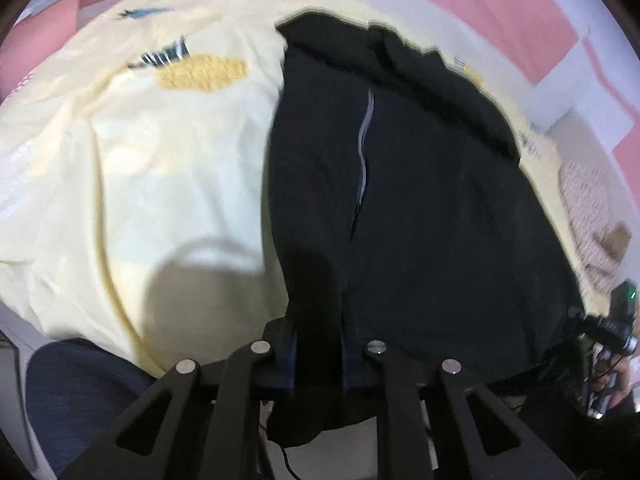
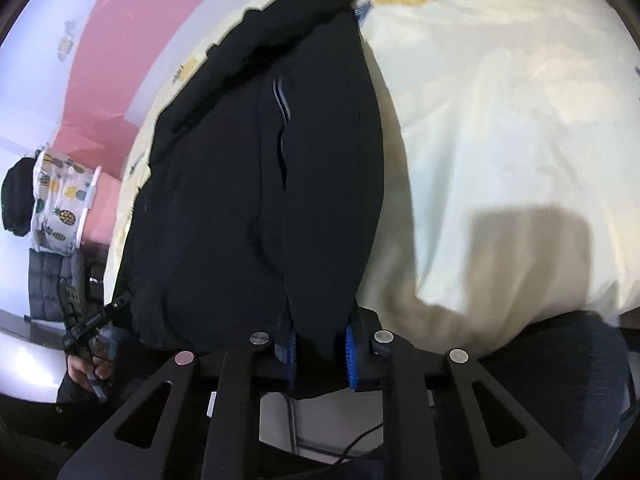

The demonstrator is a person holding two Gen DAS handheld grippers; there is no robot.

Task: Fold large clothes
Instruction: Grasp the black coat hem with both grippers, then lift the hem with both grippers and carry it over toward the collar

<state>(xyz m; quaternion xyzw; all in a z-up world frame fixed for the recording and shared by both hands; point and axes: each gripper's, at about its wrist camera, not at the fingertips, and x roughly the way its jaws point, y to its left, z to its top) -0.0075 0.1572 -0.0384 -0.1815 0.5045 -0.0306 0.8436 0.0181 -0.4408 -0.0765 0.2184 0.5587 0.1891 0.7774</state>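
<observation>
Both tools (image 1: 319,354) (image 2: 320,354) pinch unlabelled black jacket (image 1: 420,208) hem.

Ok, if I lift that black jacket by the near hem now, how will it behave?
The black jacket will probably drape and sag: it already lies in soft folds on the yellow bedspread. With the left gripper and right gripper pinching only its hem, the far end will likely drag. It looks thick, so perhaps fairly heavy.

We are in a bedroom at home. We see a bed with a soft yellow cover (image 1: 140,152) that has pineapples on it, filling the left of the left wrist view. Pink and white walls (image 1: 500,4) run along the top. At the left of the right wrist view hangs a pineapple cloth bag (image 2: 60,196).
</observation>
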